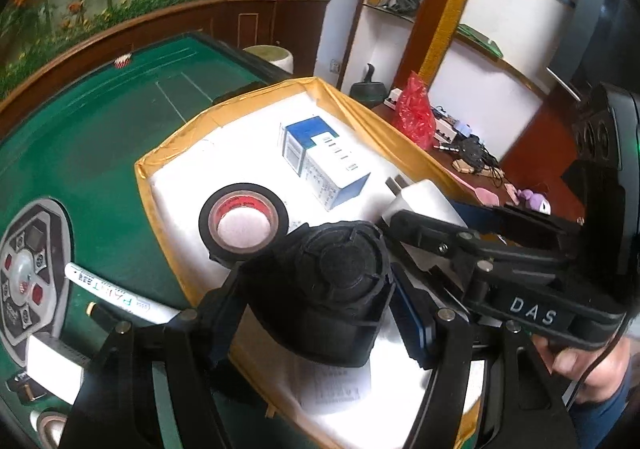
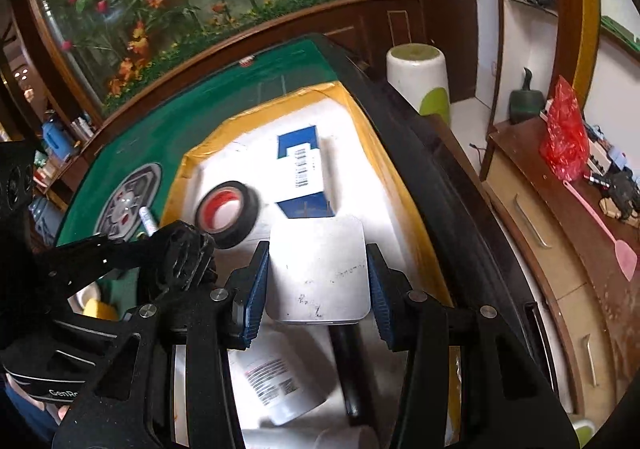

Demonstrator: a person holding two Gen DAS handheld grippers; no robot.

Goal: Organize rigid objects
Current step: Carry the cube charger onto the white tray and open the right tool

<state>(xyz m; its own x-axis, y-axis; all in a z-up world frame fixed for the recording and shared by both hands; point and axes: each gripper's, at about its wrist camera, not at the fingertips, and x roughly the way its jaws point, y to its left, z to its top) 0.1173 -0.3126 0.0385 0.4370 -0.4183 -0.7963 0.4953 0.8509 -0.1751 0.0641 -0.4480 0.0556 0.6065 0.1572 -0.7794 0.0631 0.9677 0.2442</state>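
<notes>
Black round cap-like part clamped between the pads of the left gripper, carried above the near end of the yellow-rimmed tray. White power adapter clamped between the blue ribbed pads of the right gripper, likewise over the tray, prongs forward as seen in the left wrist view.

Already lying in the tray: black tape roll with red core, blue-and-white carton beyond it toward the far end, a labelled white bottle and a dark stick-like item below the right gripper.

Step in hand, by judgement: transport of two rigid items to the tray, both loads over the white liner and not yet set down.

Next move calls for: lowering each load onto a bare patch of liner, clear of the tape roll and the bottle, then parting the jaws; keeping the two grippers from fouling one another, since they stand just beside each other.

Shown by the left wrist view only: white paint marker and further small items on the green table outside the tray, apparently left to collect; adapter prongs; a hand on the right tool.

Shown by the right wrist view only: the bottle and the stick under the adapter; the flat face of the adapter; a white stool beyond the table edge
</notes>
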